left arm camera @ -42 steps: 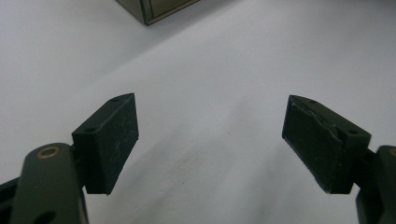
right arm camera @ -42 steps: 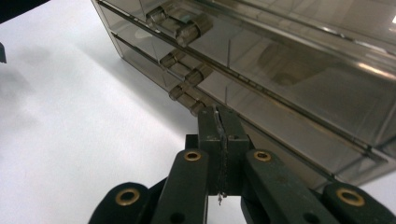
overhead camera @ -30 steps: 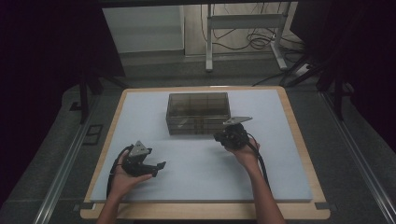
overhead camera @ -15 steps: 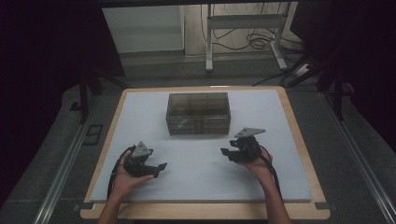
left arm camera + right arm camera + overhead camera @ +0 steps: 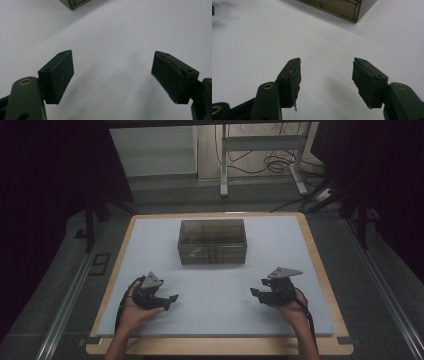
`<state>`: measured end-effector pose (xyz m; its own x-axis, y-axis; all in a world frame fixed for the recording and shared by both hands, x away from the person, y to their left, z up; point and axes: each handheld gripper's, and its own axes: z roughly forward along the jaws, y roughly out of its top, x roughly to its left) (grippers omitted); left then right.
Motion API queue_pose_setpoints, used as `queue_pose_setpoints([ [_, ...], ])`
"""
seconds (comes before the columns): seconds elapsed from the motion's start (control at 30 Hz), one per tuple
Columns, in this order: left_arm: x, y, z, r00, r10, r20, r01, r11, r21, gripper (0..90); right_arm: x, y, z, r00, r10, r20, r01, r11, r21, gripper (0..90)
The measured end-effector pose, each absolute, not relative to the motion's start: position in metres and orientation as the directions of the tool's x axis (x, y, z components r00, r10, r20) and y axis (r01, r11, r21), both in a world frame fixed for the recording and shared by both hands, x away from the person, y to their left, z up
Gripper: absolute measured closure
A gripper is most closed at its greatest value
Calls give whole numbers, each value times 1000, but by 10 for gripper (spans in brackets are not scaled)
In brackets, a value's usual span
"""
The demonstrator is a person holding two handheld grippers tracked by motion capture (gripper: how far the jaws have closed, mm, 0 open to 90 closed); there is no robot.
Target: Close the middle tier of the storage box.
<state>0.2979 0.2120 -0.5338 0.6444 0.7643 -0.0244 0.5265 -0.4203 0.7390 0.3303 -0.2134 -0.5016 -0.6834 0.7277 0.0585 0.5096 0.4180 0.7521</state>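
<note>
- Presumably the clear box (image 5: 212, 241) is rigid, light, slick; grip a wall's top edge.
- Left tongs (image 5: 170, 301) wide open, empty.
- Right tongs (image 5: 254, 293) have just been opening, nothing between them.

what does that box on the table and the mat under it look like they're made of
The box looks like smoky translucent plastic: its inner dividers show through glossy walls. The mat seems matte pale foam or plastic sheet, though the material is uncertain; it shows no glare.
</note>
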Motion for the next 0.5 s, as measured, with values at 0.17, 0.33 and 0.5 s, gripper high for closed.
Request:
queue_pose_setpoints([
  [0.17, 298, 212, -533, 646, 763, -22, 523, -421, 741, 186, 327, -216, -501, -682, 730, 55, 503, 412, 760, 385],
  [0.33, 298, 210, -534, 650, 760, -19, 522, -428, 738, 186, 325, -217, -499, -686, 726, 47, 490, 413, 767, 384],
  [0.5, 298, 208, -533, 656, 755, -13, 516, -435, 738, 186, 326, -220, -499, -685, 726, 52, 495, 413, 765, 382],
])
